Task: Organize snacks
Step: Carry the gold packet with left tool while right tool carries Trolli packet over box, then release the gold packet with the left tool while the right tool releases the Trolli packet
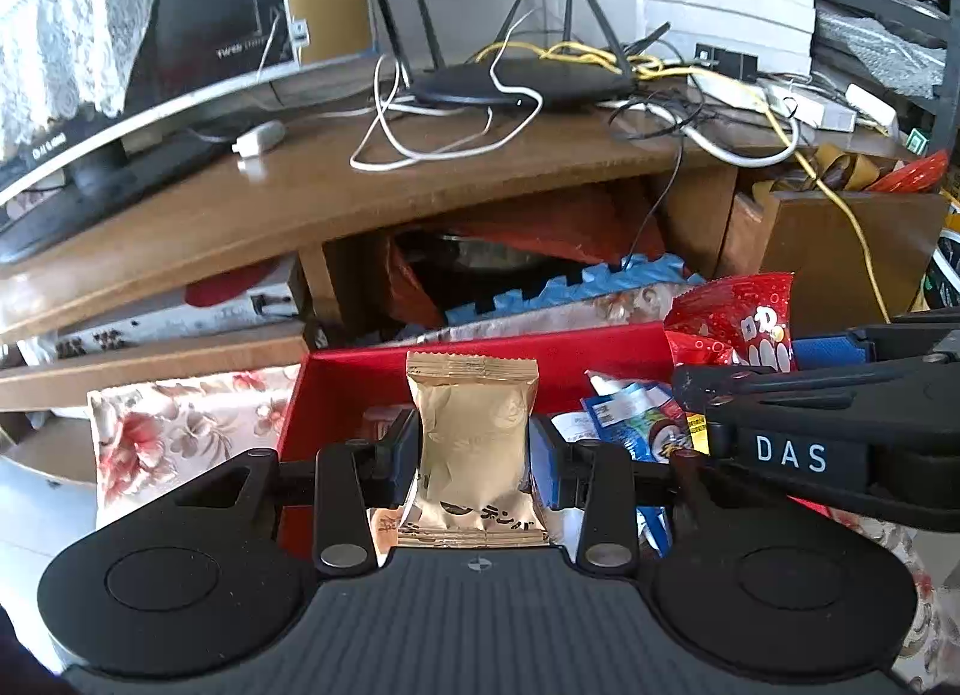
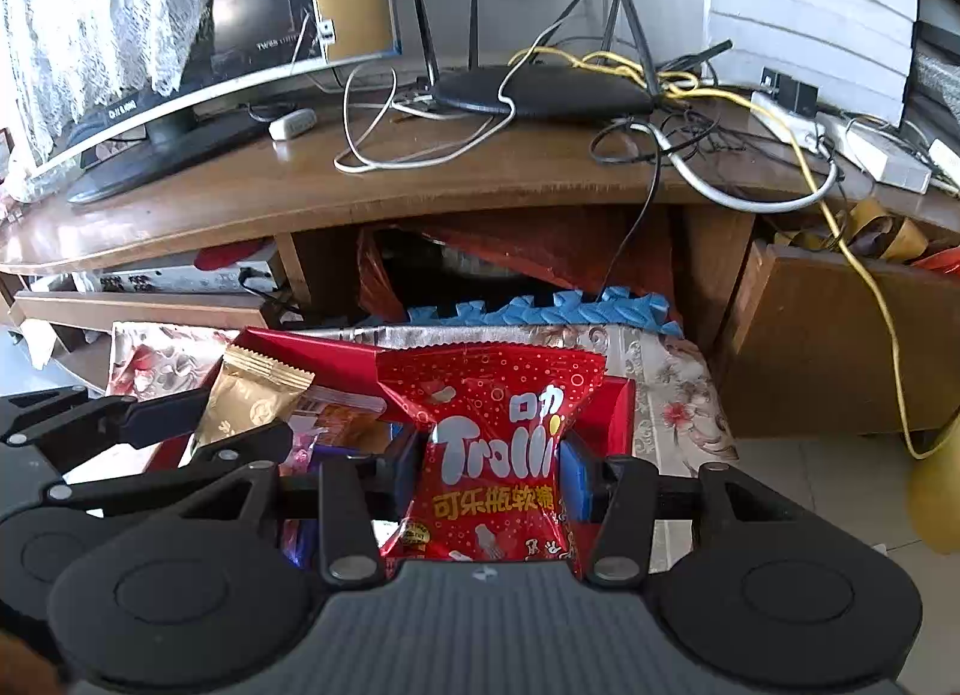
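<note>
Left gripper (image 1: 474, 455) pinches crinkly gold foil packet (image 1: 474, 431), right gripper (image 2: 489, 470) pinches red Trolli gummy bag (image 2: 495, 443) above red cardboard box (image 1: 360, 365); slick foil w/ light pinch could slip out.

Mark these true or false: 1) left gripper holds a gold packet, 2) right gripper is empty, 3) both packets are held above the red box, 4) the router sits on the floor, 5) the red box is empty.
1) True. The left gripper is shut on the gold packet.
2) False. The right gripper is clamped on a red Trolli bag.
3) True. Both sit over the red box.
4) False. The router is on the wooden desk, among cables.
5) False. Other wrappers, including a blue one, lie inside it.
</note>
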Available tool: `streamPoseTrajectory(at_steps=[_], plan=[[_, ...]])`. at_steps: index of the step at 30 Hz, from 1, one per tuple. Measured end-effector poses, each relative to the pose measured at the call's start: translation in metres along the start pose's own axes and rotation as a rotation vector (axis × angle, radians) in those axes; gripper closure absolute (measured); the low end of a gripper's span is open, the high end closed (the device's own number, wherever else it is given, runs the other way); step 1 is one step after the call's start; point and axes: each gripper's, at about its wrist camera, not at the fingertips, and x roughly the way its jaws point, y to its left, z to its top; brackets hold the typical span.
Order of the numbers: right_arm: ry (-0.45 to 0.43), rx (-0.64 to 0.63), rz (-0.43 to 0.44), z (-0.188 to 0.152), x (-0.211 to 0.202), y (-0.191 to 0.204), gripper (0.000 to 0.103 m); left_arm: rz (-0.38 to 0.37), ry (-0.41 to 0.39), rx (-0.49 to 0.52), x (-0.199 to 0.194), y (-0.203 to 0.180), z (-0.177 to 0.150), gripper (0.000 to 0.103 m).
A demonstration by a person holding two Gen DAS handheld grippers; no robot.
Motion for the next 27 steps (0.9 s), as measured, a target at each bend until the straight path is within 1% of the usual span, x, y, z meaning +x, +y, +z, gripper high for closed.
streamPoseTrajectory(at_steps=[12,20,27], plan=[[0.079,-0.014,-0.025,-0.007,0.028,0.002,0.049,0.01,0.076,0.012,0.025,0.002,-0.009,0.058],[0.104,-0.013,-0.024,-0.01,0.036,0.002,0.049,0.016,0.096,0.006,0.032,0.003,-0.011,0.057],[0.106,-0.014,-0.031,-0.01,0.039,0.001,0.049,0.022,0.099,0.011,0.033,0.001,-0.013,0.057]])
